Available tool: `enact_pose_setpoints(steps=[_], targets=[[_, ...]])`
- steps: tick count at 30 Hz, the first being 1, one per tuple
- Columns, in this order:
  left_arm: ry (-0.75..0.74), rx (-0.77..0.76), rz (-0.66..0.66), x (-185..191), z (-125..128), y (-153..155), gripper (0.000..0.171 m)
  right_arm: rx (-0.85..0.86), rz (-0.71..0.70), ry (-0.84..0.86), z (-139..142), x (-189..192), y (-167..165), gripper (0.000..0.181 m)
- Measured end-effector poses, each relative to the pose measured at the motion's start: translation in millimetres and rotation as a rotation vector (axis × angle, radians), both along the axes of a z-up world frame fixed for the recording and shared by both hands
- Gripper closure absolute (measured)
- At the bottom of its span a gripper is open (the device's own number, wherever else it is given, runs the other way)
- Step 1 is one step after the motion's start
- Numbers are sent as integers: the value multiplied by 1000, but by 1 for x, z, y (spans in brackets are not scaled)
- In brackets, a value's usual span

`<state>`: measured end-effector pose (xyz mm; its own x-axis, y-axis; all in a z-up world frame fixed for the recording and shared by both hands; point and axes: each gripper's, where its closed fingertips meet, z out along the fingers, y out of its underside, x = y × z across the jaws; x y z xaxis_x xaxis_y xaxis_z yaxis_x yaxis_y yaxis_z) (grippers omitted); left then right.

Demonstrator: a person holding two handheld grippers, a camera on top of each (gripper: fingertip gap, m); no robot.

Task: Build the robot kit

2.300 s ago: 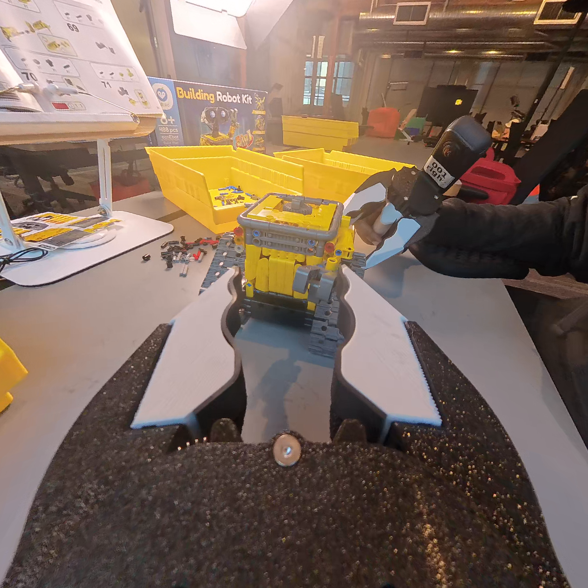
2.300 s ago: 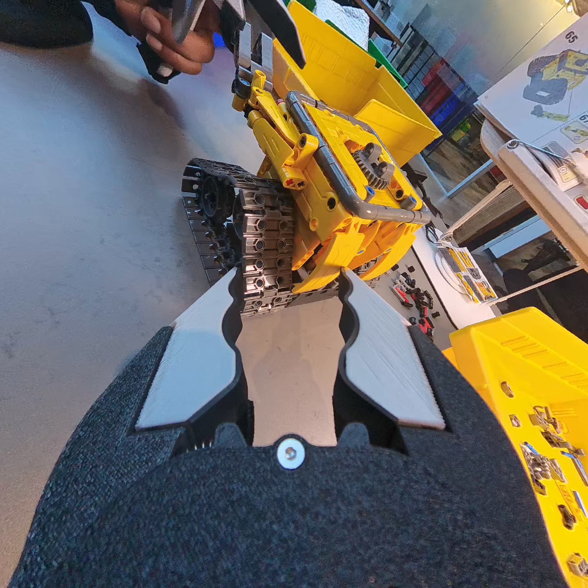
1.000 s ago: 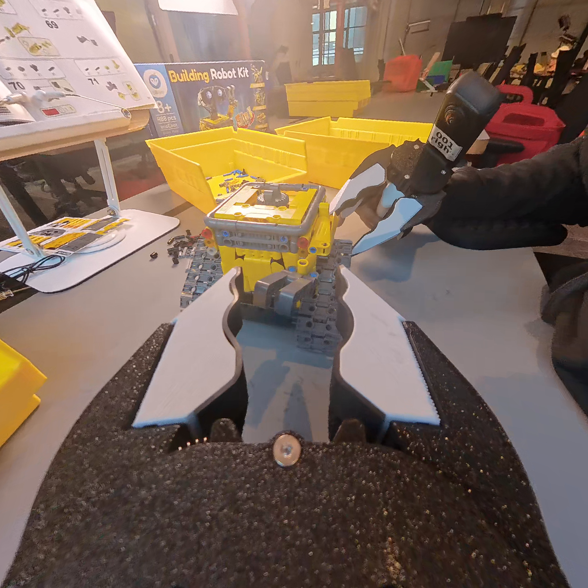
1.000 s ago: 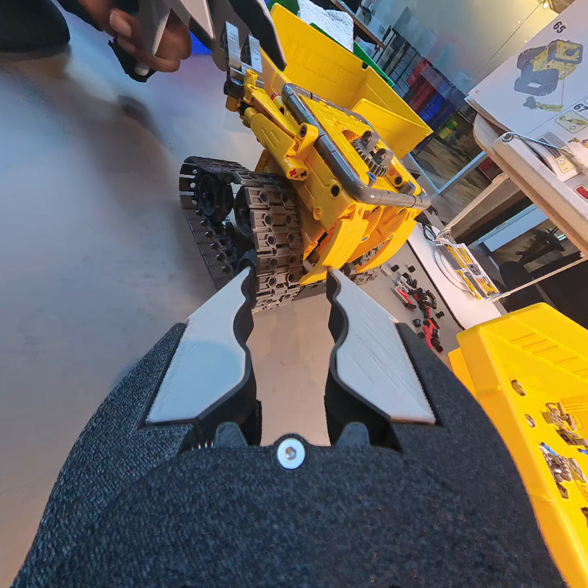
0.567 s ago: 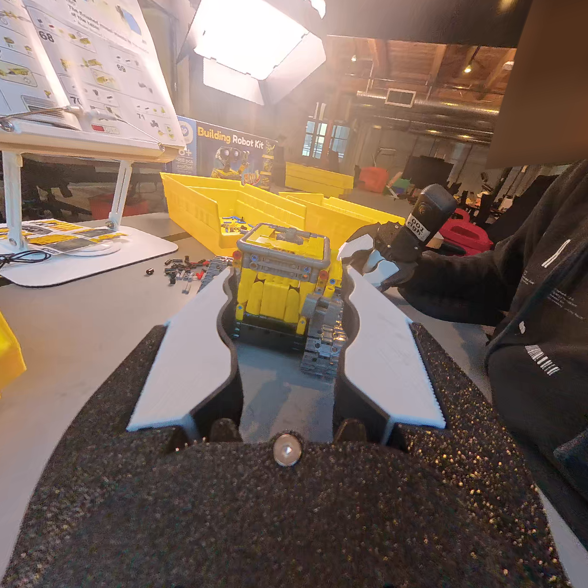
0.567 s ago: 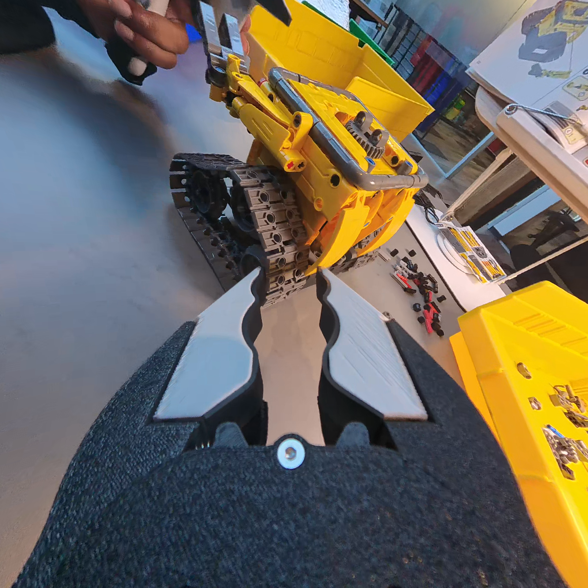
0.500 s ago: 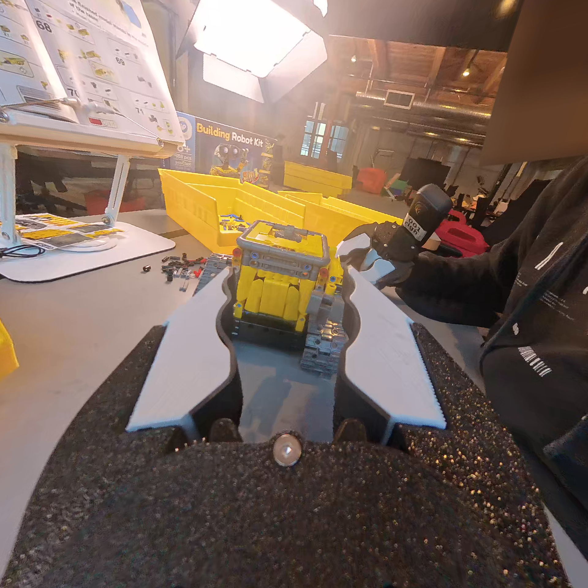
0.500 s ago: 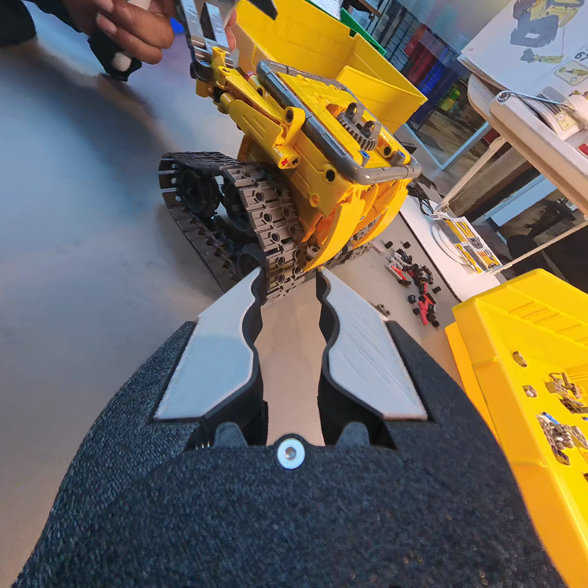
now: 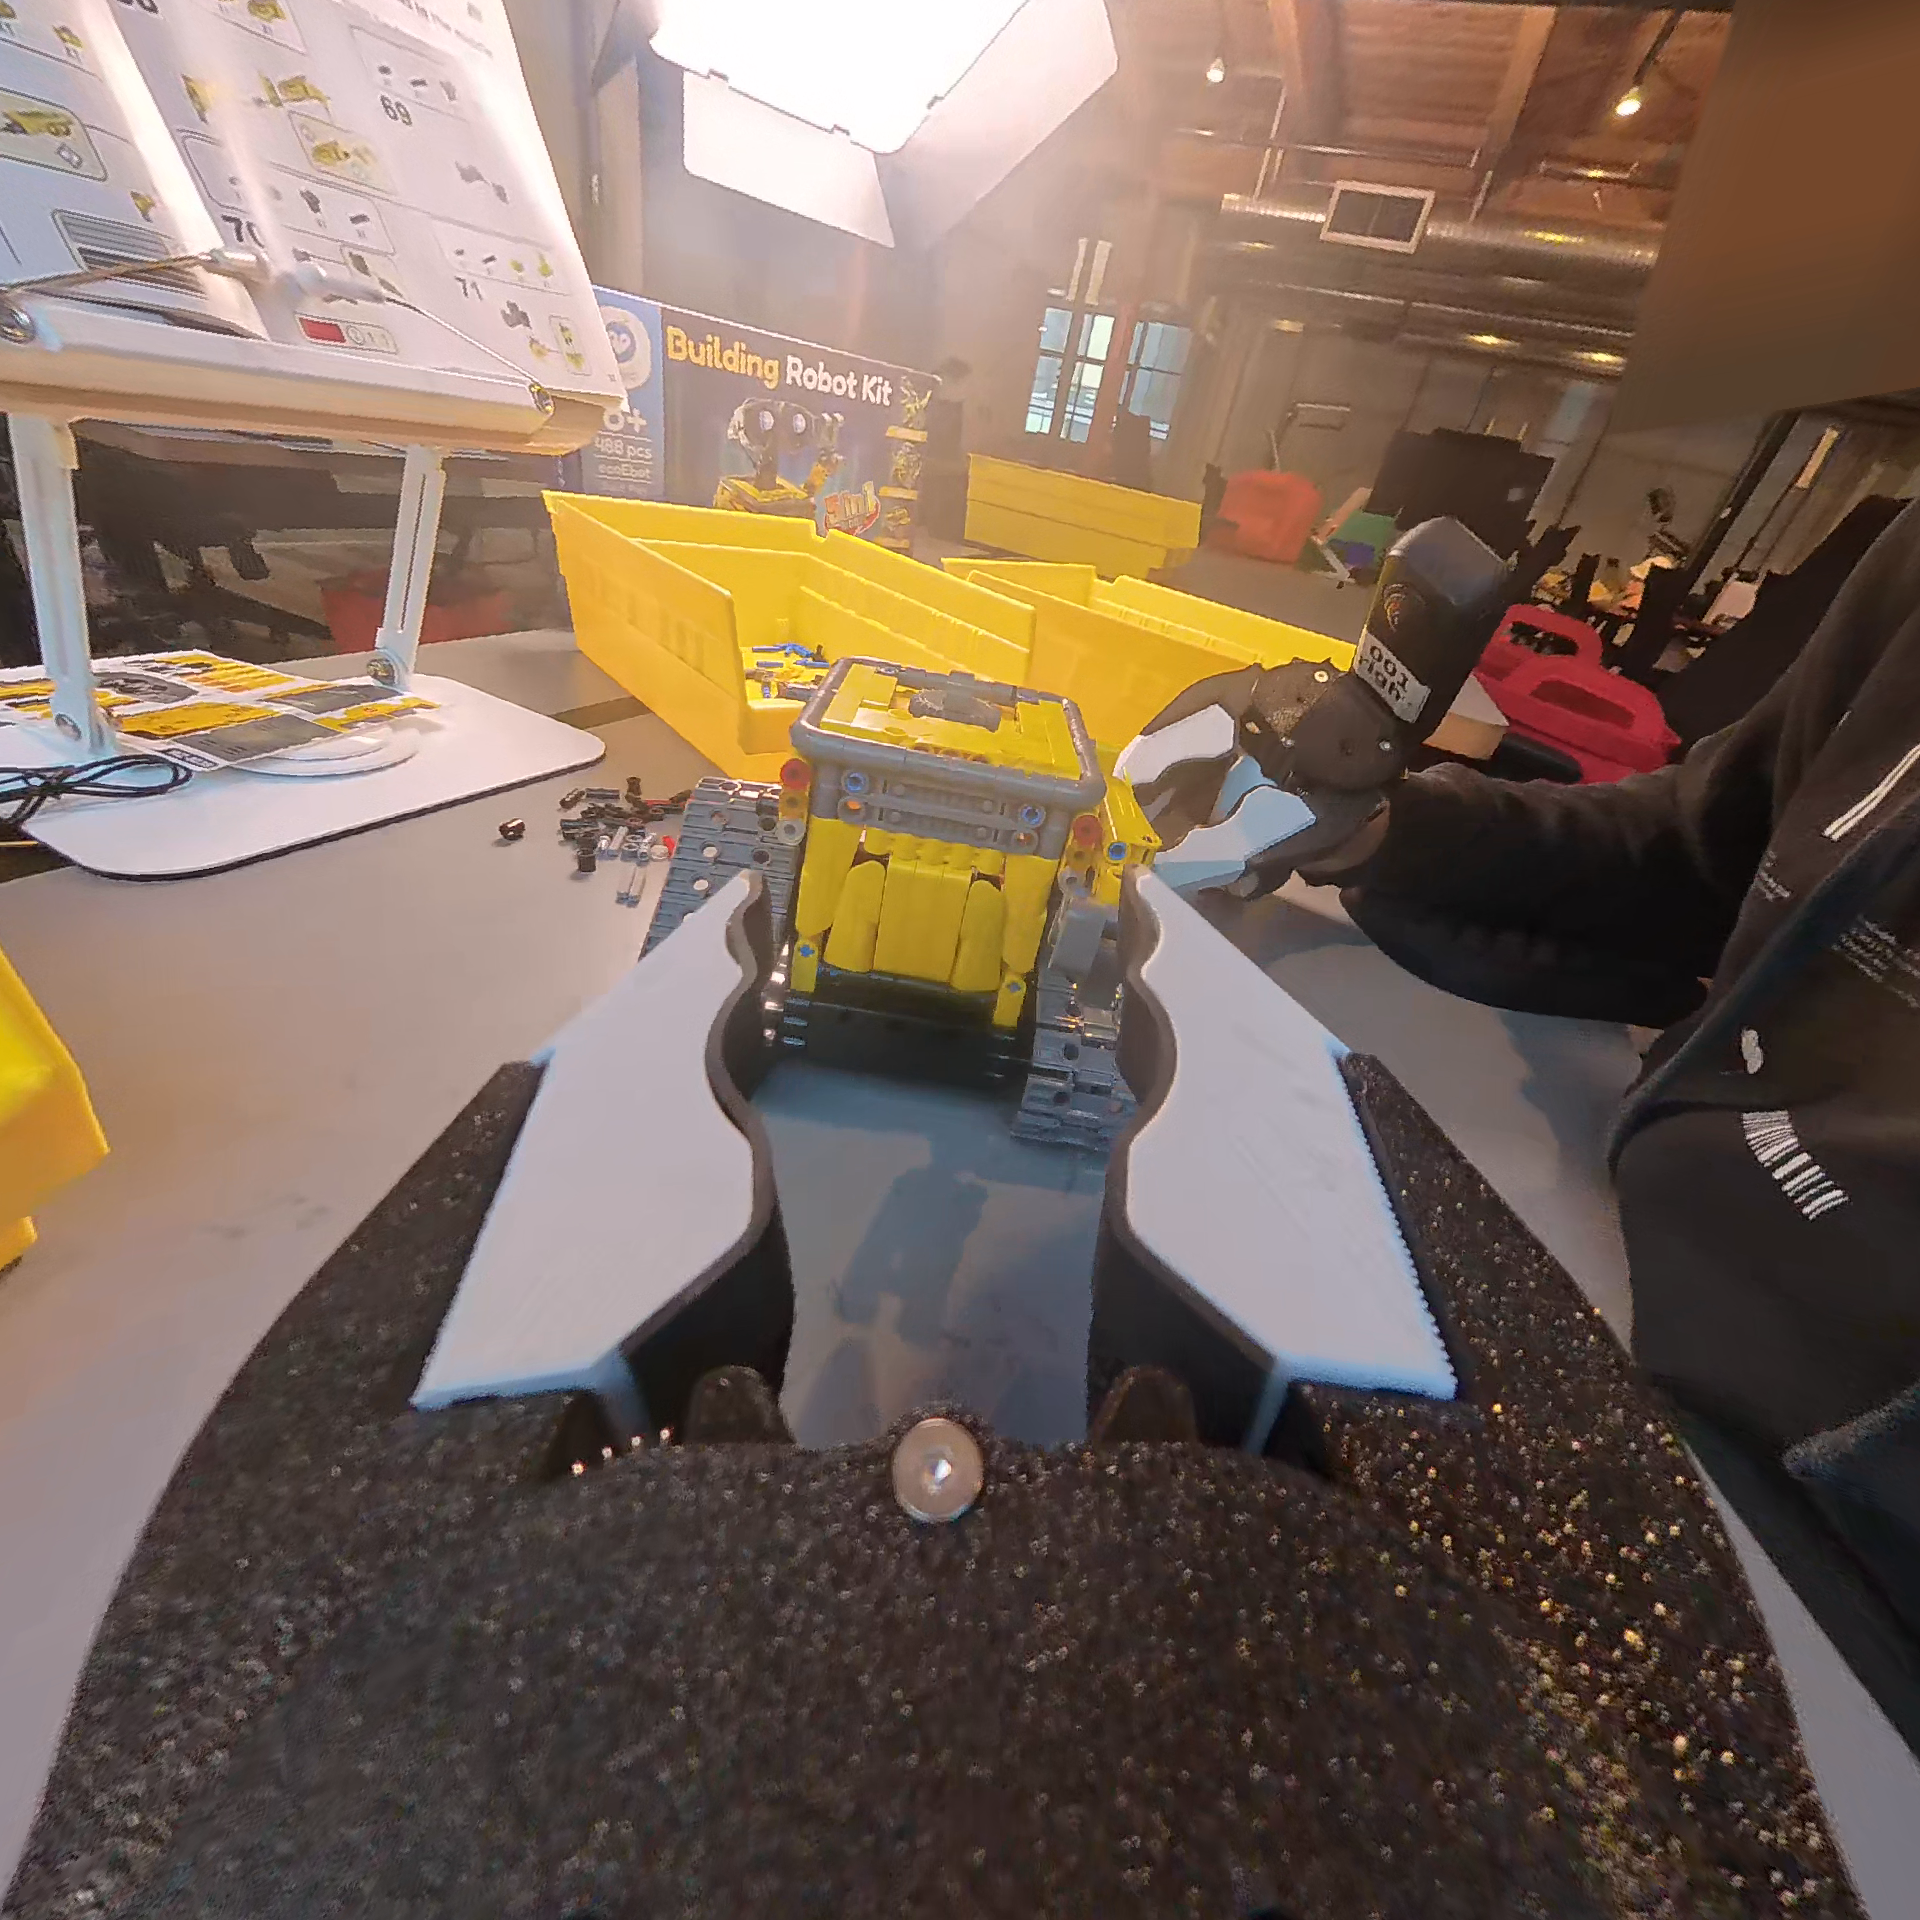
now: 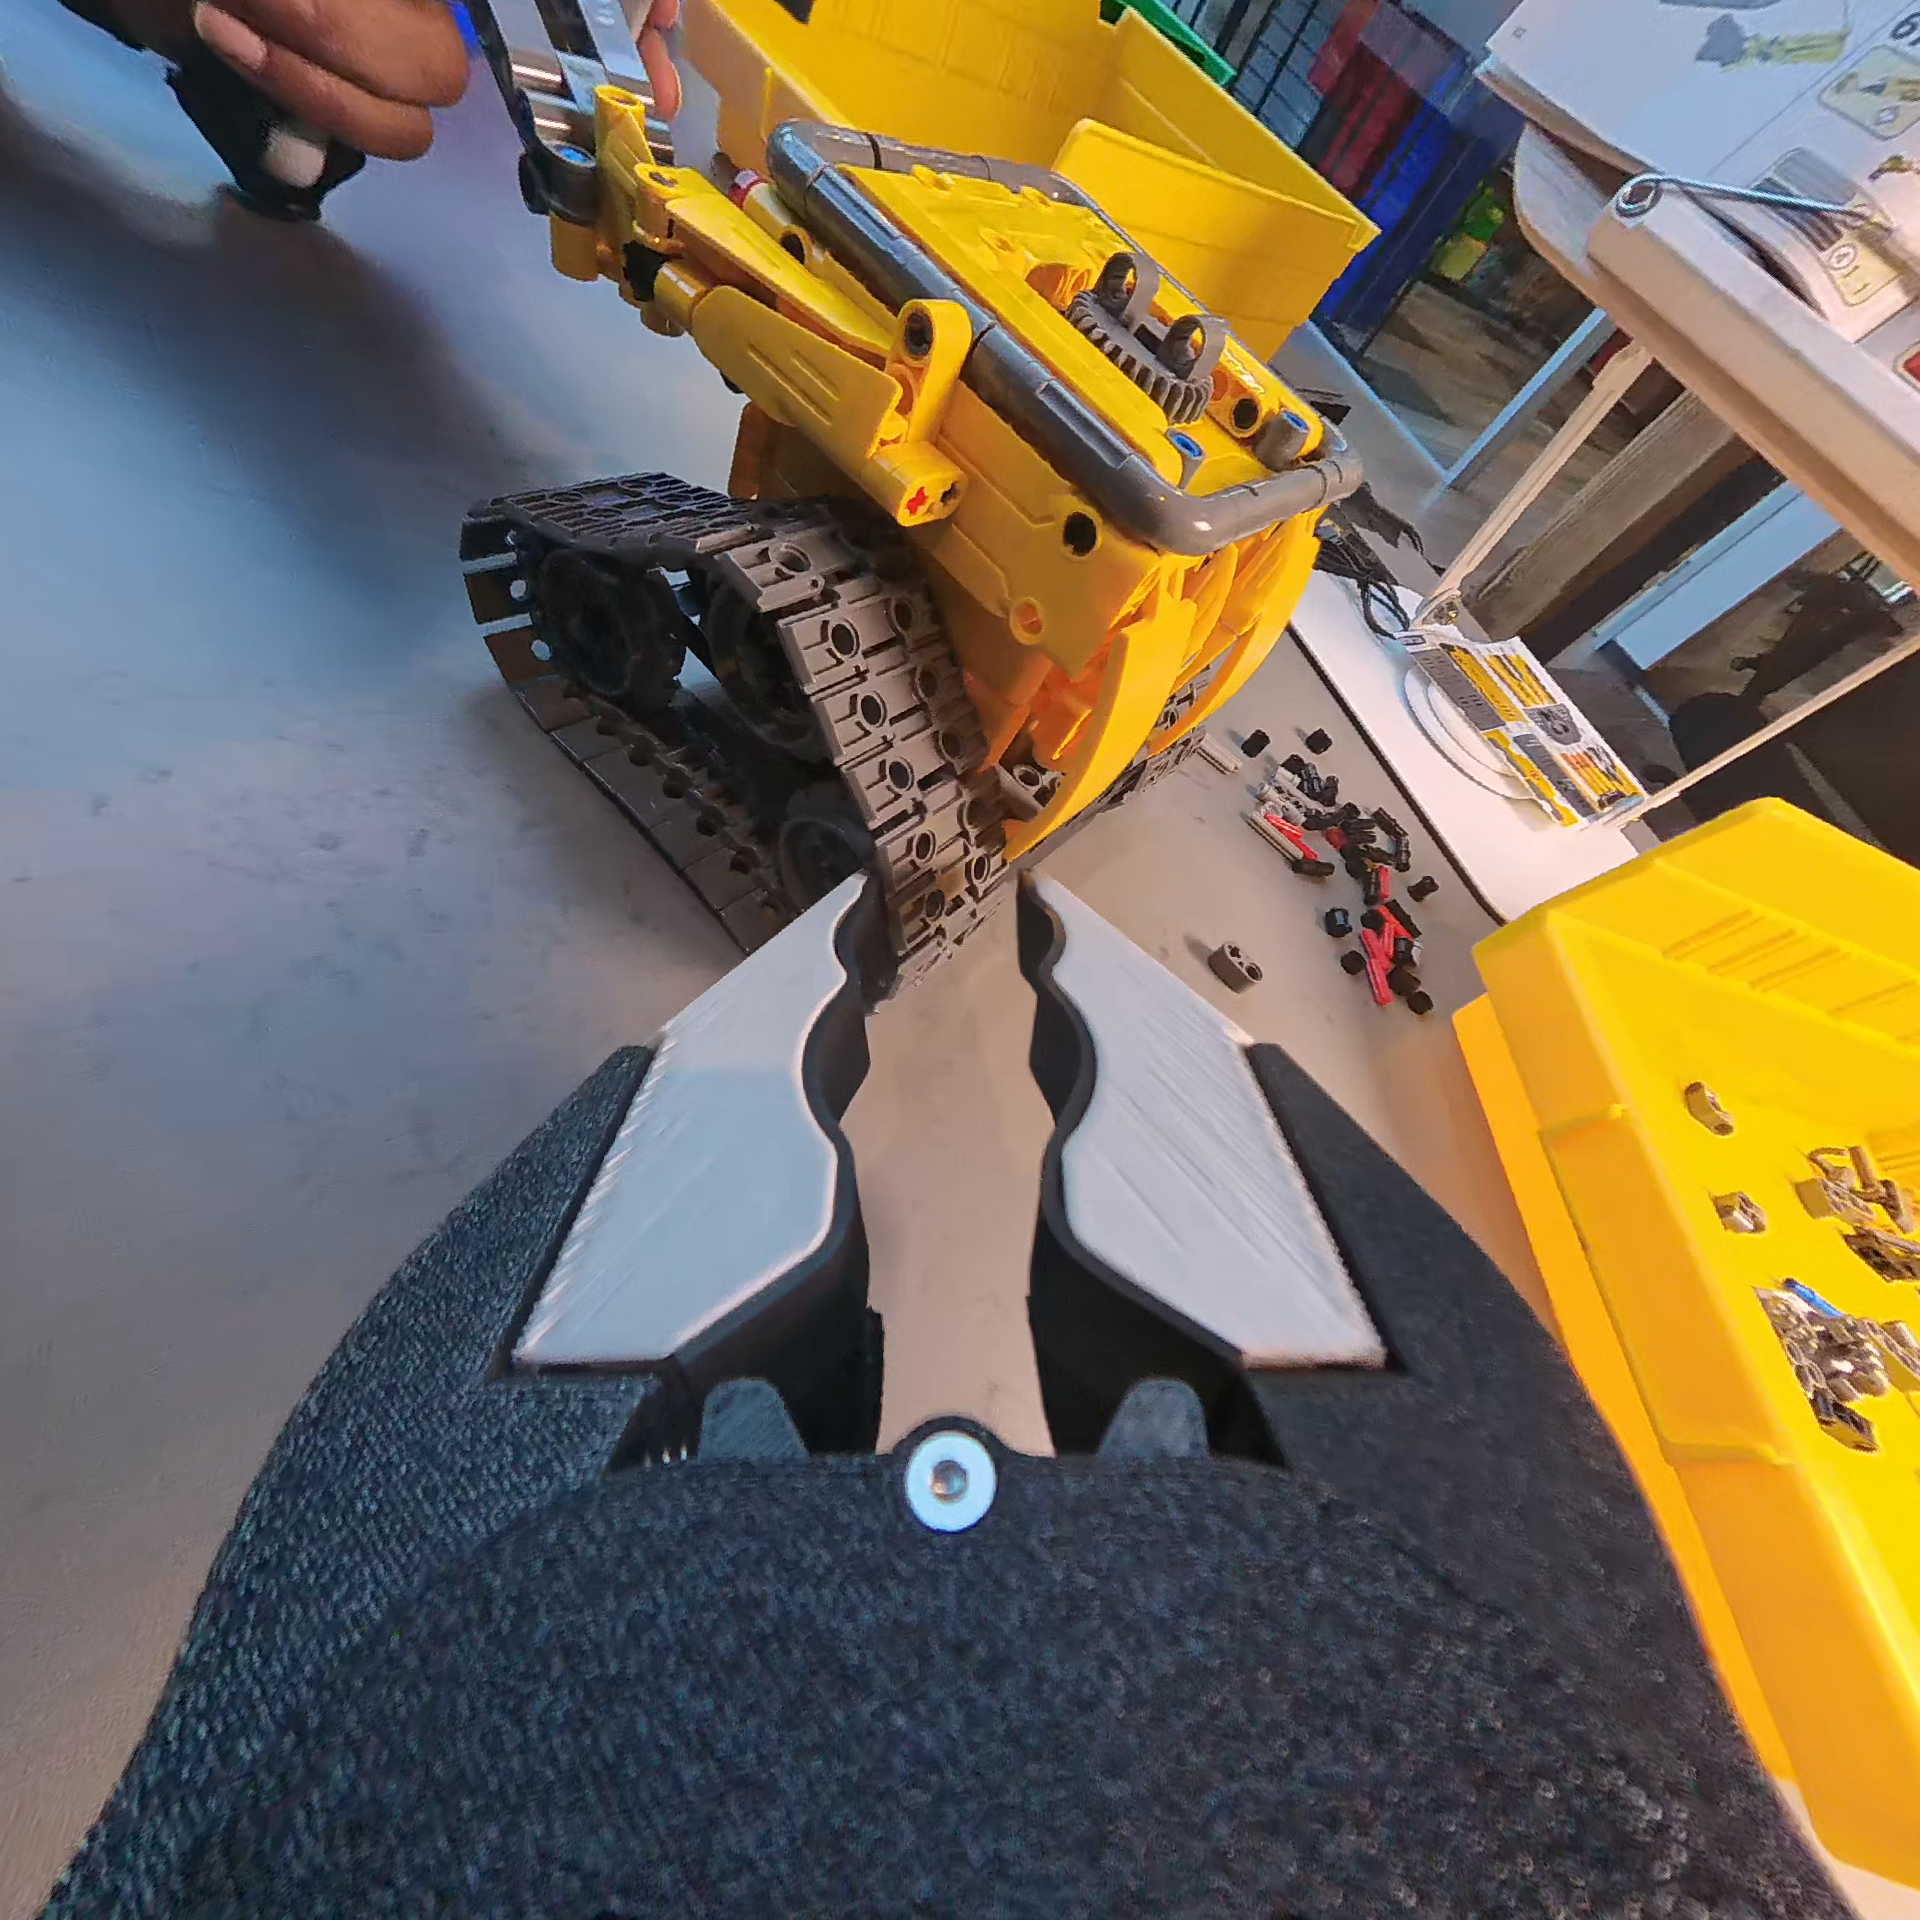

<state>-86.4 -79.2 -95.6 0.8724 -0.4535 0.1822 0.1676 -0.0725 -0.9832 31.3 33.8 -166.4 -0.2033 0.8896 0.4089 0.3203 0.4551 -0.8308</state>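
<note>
A yellow brick-built robot model (image 9: pixel 935 904) on grey tracks stands on the grey table (image 9: pixel 312 1039). My left gripper (image 9: pixel 940 904) is open wide, with its fingertips on either side of the model's near end. Whether they touch it I cannot tell. In the right wrist view the model (image 10: pixel 1039 416) looks tilted, and the left gripper (image 10: pixel 582 94) with a hand (image 10: pixel 332 73) shows at its far end by a yellow arm piece. My right gripper (image 10: pixel 940 894) is closed to a narrow gap on the end of the grey track (image 10: pixel 904 748). It also shows in the left wrist view (image 9: pixel 1148 816) at the model's right side.
Yellow parts bins stand behind the model (image 9: pixel 790 613) and at the right (image 10: pixel 1714 1143); another bin corner is at the left edge (image 9: pixel 31 1122). Small loose parts (image 9: pixel 613 821) (image 10: pixel 1351 862) lie by the model. An instruction booklet on a white stand (image 9: pixel 260 260) and a kit box (image 9: pixel 779 416) stand at back left. A person's dark sleeve (image 9: pixel 1662 883) is at the right. The grippers' ends are close to 20 cm from one another.
My right gripper's jaws have narrowed from wide open to a small gap around the track end. My left gripper stays open and has drawn closer around the model's near end.
</note>
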Motion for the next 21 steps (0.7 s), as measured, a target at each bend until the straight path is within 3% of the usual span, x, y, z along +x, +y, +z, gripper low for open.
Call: enact_pose_setpoints(steps=[4, 9, 12, 16, 21], targets=[[31, -15, 12, 0, -4, 1, 109, -1, 11, -21, -3, -2, -3, 128], [52, -10, 29, -2, -4, 1, 111, 53, 1, -38, -8, -6, -4, 147], [-28, 3, 24, -5, 2, 1, 112, 52, 26, -42, -9, -8, -5, 162], [-119, 24, 44, -16, 11, 0, 113, 72, 64, -36, -9, -7, -8, 163], [-107, 44, 75, -20, 16, -3, 114, 37, 157, -41, -8, -5, -22, 163]])
